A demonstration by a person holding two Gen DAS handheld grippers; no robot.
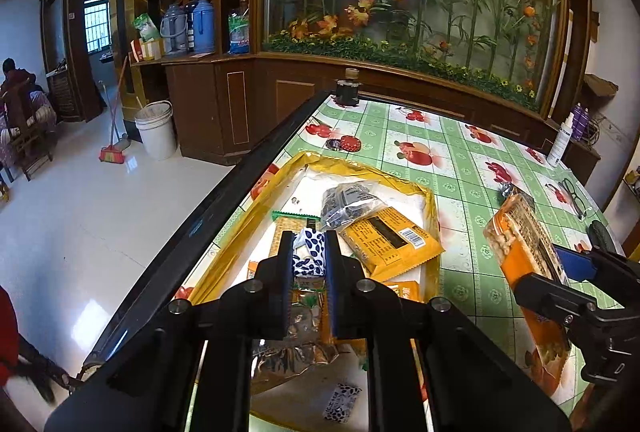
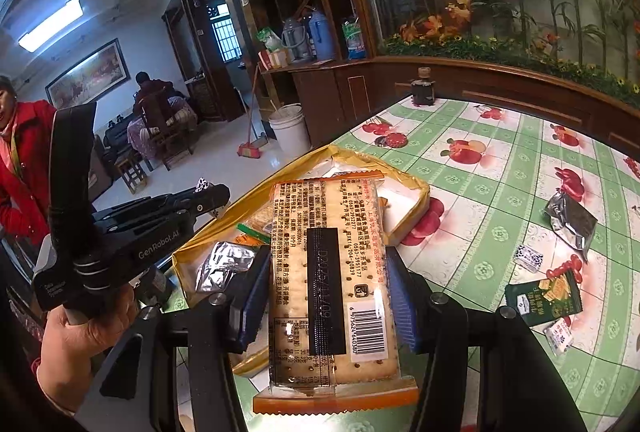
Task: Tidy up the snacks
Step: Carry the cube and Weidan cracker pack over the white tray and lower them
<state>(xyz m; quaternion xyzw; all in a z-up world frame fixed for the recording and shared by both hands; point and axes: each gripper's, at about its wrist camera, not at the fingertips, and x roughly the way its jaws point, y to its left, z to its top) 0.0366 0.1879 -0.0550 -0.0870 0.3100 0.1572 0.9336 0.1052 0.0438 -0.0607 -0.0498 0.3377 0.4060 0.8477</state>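
Observation:
My left gripper [image 1: 307,252] is shut on a small white packet with blue dots [image 1: 308,257], held over the yellow tray [image 1: 408,188]. The tray holds an orange snack pack [image 1: 390,238], a silver-grey pouch [image 1: 348,202] and other wrappers. My right gripper [image 2: 326,272] is shut on a long cracker pack [image 2: 328,272] with orange ends, held above the tray's right side; it also shows in the left wrist view [image 1: 524,252]. On the tablecloth lie a silver pouch [image 2: 570,222], a dotted packet [image 2: 528,258], a green cracker pack [image 2: 546,296] and a small white packet [image 2: 559,336].
The table has a green checked fruit cloth [image 1: 460,160] and a dark left edge [image 1: 240,192]. A dark jar [image 1: 347,90] stands at the far end, a red lid [image 1: 350,143] near it. A spray bottle [image 1: 560,144] and glasses [image 1: 574,194] are at right.

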